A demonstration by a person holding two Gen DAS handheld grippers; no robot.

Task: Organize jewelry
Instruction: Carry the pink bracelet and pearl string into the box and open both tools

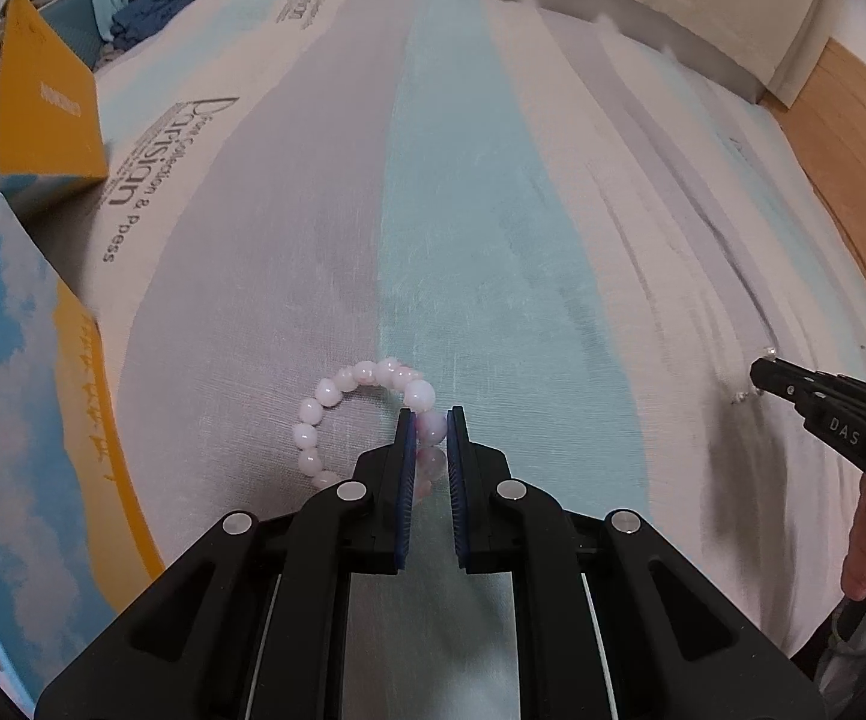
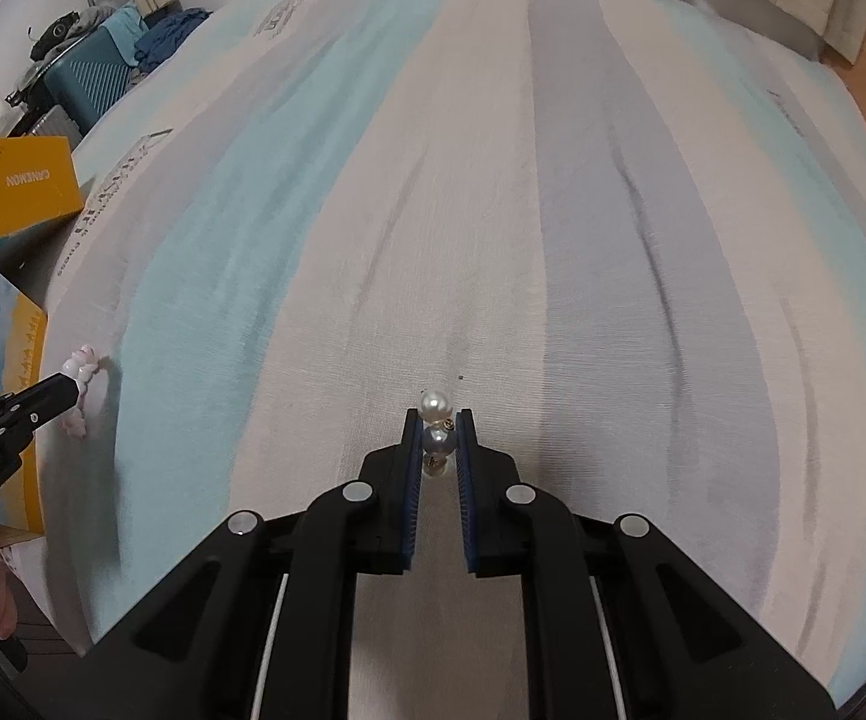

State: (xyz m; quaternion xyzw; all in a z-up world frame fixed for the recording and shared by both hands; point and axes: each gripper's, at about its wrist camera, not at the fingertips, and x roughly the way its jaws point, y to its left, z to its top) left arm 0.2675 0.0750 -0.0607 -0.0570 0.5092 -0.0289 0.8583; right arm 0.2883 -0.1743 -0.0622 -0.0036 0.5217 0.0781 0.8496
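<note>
My left gripper (image 1: pixel 431 420) is shut on a pink bead bracelet (image 1: pixel 336 396) that rests on the striped bed cover; one bead sits between the blue pads. It also shows at the left of the right wrist view (image 2: pixel 81 369), held by the left gripper (image 2: pixel 69 390). My right gripper (image 2: pixel 437 420) is shut on a pearl earring (image 2: pixel 436 403): one white pearl sticks out past the tips and a second pearl is pinched between the pads. In the left wrist view the right gripper (image 1: pixel 760 378) is at the far right, with small pearls at its tip.
A round box lid with a blue sky and orange print (image 1: pixel 30 420) lies at the left edge of the bed. An open orange box (image 1: pixel 42 114) stands behind it. A teal suitcase and clothes (image 2: pixel 96 78) are at the far left. Wooden floor (image 1: pixel 853 138) lies to the right.
</note>
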